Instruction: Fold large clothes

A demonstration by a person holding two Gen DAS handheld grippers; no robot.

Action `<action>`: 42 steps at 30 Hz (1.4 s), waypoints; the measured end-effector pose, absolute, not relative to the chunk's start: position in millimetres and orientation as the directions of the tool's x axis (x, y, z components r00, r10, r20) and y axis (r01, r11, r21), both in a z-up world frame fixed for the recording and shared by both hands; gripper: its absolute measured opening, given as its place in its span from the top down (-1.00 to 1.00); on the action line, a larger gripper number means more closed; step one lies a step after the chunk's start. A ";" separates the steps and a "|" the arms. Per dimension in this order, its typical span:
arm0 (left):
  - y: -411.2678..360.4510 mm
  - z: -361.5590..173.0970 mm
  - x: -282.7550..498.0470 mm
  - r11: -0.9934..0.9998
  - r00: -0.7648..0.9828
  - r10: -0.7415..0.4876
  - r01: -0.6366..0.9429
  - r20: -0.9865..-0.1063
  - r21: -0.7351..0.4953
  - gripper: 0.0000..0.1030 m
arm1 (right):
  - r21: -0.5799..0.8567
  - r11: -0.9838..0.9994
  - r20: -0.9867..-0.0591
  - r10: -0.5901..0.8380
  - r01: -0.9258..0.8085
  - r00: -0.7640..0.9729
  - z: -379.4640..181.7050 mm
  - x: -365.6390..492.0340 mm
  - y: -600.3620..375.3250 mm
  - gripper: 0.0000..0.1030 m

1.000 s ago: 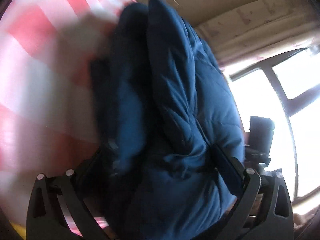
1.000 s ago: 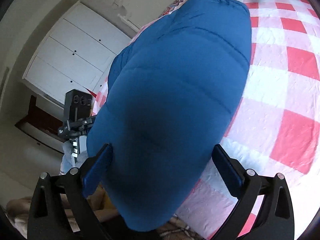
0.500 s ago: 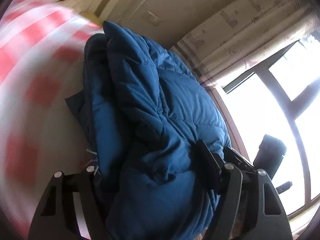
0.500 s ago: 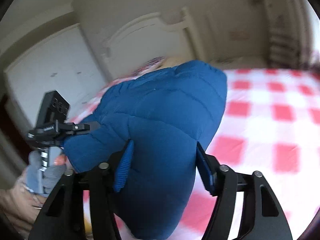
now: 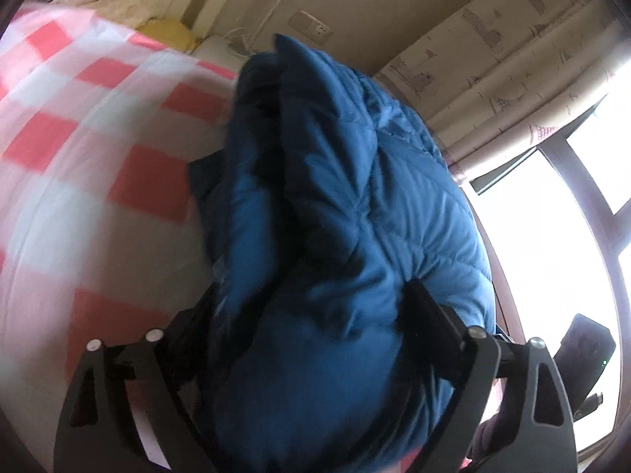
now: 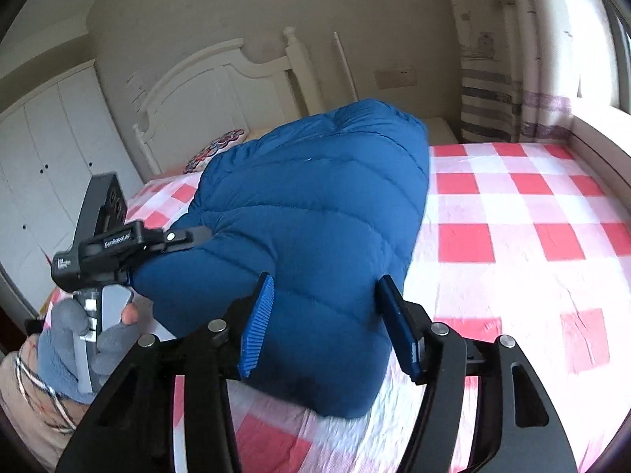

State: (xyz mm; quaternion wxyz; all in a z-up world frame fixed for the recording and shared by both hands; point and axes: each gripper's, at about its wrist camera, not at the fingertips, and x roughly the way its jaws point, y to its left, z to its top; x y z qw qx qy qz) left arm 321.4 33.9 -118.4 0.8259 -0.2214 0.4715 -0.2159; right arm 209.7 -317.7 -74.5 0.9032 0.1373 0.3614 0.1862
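A bulky blue quilted down jacket (image 6: 315, 213) is bunched into a folded bundle on the red-and-white checked bed (image 6: 512, 213). My right gripper (image 6: 325, 323) has its blue-padded fingers pressed on both sides of the bundle's near end. My left gripper (image 5: 311, 315) clamps the bundle's other side, with thick jacket (image 5: 355, 205) filling the space between its fingers; it also shows in the right wrist view (image 6: 118, 244), held by a gloved hand.
A white headboard (image 6: 221, 79) and a patterned pillow (image 6: 217, 148) are at the far end of the bed. White wardrobe doors (image 6: 43, 149) stand at the left. Curtains (image 6: 504, 79) and a bright window (image 5: 560, 213) are at the right.
Both grippers have swung the jacket bundle so the views tilt toward level. The right gripper's fingers have closed in from wide apart onto the bundle. The bundle now rests on the bed.
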 end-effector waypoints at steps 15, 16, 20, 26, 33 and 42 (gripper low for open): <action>-28.5 119.0 90.3 0.991 0.967 -0.056 0.084 -0.248 0.103 -0.96 | 0.115 0.953 -0.247 0.302 -0.282 0.921 106.2 61.9 -307.5 -0.87; -35.9 123.4 83.6 0.990 0.972 -0.049 0.078 -0.230 0.118 -0.96 | 0.088 0.957 -0.244 0.290 -0.277 0.926 108.3 53.6 -304.6 -0.87; -44.7 124.6 61.7 0.989 0.969 -0.084 0.110 -0.234 0.102 -0.96 | 0.002 0.963 -0.236 0.263 -0.270 0.936 106.5 35.6 -291.8 -0.87; -46.2 111.6 66.8 0.993 0.952 -0.076 0.100 -0.298 0.069 -0.96 | 0.026 0.957 -0.258 0.287 -0.291 0.923 103.4 36.8 -284.9 -0.87; -44.8 94.8 77.8 0.995 0.935 -0.053 0.081 -0.352 0.065 -0.96 | 0.054 0.955 -0.310 0.294 -0.292 0.904 86.9 52.0 -279.9 -0.87; -48.3 87.3 76.2 0.992 0.930 -0.042 0.081 -0.364 0.092 -0.96 | 0.075 0.955 -0.320 0.295 -0.286 0.900 83.7 51.6 -281.1 -0.87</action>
